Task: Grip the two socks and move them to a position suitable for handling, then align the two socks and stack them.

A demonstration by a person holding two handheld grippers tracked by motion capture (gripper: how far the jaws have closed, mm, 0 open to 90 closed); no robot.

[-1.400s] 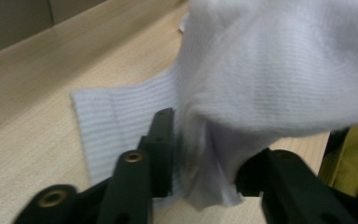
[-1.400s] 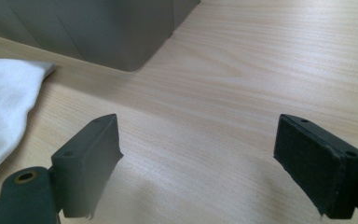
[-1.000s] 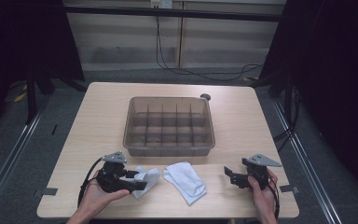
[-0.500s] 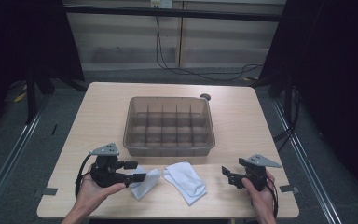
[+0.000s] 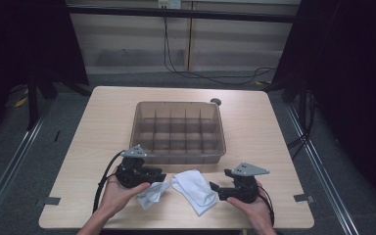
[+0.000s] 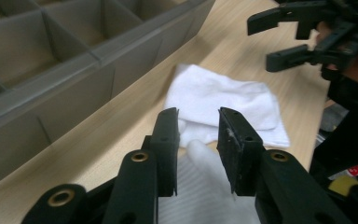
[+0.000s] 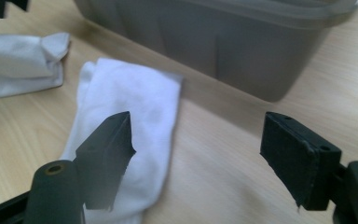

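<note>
- Left gripper point(image 5: 157, 177): sits at the near left of the table point(image 5: 103, 127), jaws having just narrowed around a fold of the left sock point(image 5: 152, 193). Whether the pads actually press the cloth cannot be told; its own view cuts off the cloth's near end.
- Right gripper point(image 5: 214, 188): near right, jaws wide with nothing between them, having just closed a little; tips just right of the right sock point(image 5: 196, 188).
- Both socks lie white and crumpled between the grippers, just near of the bin point(image 5: 178, 129).
- Bin: grey, divided; compartments blurred in the gripper views.
</note>
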